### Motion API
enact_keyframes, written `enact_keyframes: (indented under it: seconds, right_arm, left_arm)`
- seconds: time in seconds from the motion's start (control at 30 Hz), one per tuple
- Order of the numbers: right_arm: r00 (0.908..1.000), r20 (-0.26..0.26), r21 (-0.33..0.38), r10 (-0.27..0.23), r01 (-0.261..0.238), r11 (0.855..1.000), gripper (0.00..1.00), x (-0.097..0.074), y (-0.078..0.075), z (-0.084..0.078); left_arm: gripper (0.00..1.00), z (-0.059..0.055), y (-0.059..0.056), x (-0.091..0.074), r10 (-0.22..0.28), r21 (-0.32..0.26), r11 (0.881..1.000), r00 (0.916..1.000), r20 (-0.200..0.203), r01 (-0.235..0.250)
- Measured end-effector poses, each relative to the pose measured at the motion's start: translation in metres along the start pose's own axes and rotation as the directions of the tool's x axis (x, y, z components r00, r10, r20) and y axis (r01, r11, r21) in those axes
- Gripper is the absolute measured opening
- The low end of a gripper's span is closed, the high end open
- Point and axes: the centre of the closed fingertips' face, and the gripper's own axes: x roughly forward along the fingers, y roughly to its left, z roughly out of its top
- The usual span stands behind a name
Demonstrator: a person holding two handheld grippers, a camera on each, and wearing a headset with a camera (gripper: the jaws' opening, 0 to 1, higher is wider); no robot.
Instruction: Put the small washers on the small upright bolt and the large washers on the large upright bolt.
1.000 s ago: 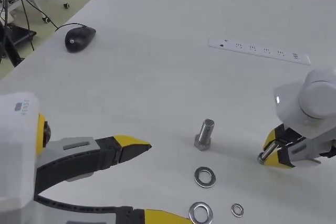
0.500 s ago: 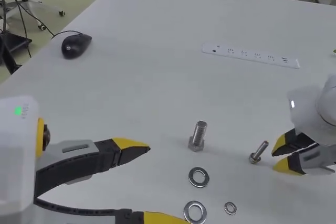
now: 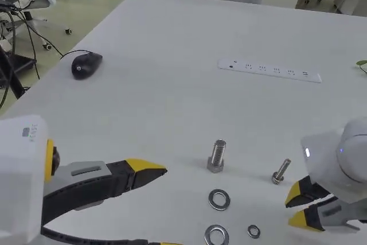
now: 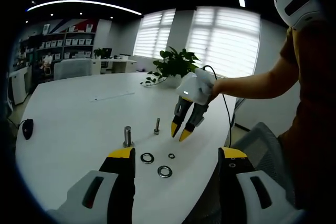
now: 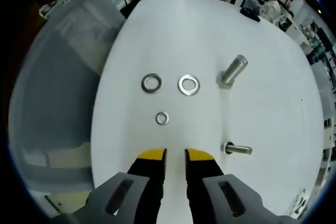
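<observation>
Partly cut off below, the left hand-held gripper (image 3: 166, 207) gapes empty; the right hand-held gripper (image 3: 290, 211) stands slightly parted, empty.

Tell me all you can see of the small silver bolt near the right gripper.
The small silver bolt is shiny metal, a thin shank over a wider head. It stands head-down on the white table, bare of washers. The right gripper, jaws slightly open, sits close by but apart; only the table touches it.
</observation>
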Motion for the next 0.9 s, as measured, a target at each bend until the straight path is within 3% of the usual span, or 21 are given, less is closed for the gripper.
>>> enact_keyframes:
  seconds: [0.47,0.67,0.9]
  right_arm:
    - [0.9996,0.021,-0.039,0.019,-0.018,0.999,0.15,0.018,0.020,0.026]
    - [0.9997,0.017,-0.050,0.017,-0.017,0.999,0.15,0.024,0.020,0.033]
    - [0.9997,-0.006,-0.052,0.024,-0.024,0.998,0.18,0.033,0.019,0.030]
  left_arm:
    - [0.63,0.000,-0.011,-0.020,0.020,0.013,1.000,0.9997,0.015,-0.021]
    - [0.63,-0.004,-0.012,-0.029,0.032,0.008,0.999,0.9993,0.020,-0.032]
    - [0.63,-0.005,-0.009,-0.035,0.044,0.003,0.999,0.9986,0.030,-0.044]
